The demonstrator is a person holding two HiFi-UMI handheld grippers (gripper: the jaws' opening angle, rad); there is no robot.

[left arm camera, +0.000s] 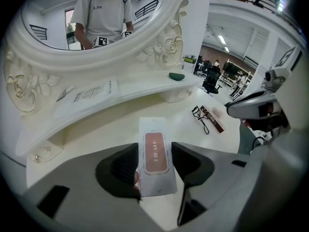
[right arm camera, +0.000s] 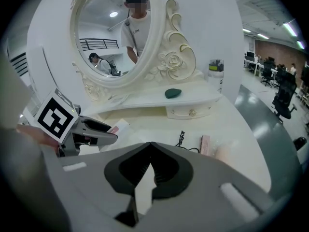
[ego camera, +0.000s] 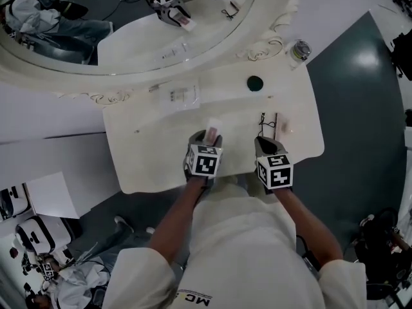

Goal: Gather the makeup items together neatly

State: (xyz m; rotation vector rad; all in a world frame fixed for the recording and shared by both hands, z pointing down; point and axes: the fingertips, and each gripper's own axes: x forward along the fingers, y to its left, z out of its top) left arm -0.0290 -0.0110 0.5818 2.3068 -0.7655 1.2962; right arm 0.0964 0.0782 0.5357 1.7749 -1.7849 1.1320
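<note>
Packet (left arm camera: 155,129), white with a red-brown label, is clamped between the jaws of the left gripper (left arm camera: 153,151), over the front middle of the table (ego camera: 154,159). Label lettering is too blurred to read. Right gripper (right arm camera: 150,146): jaws closed together, nothing between them, just right of the left one. Ahead of it on the table lie a black curler (ego camera: 262,122) and, just beside it, a pink stick (ego camera: 277,122). Shelf (ego camera: 219,89) behind:
- clear sachet (ego camera: 183,95), print unreadable
- dark green pad (ego camera: 255,82)
- jar (ego camera: 299,50) at the right end, contents not discernible

Mirror (ego camera: 129,18) reflects the packet in the gripper.
</note>
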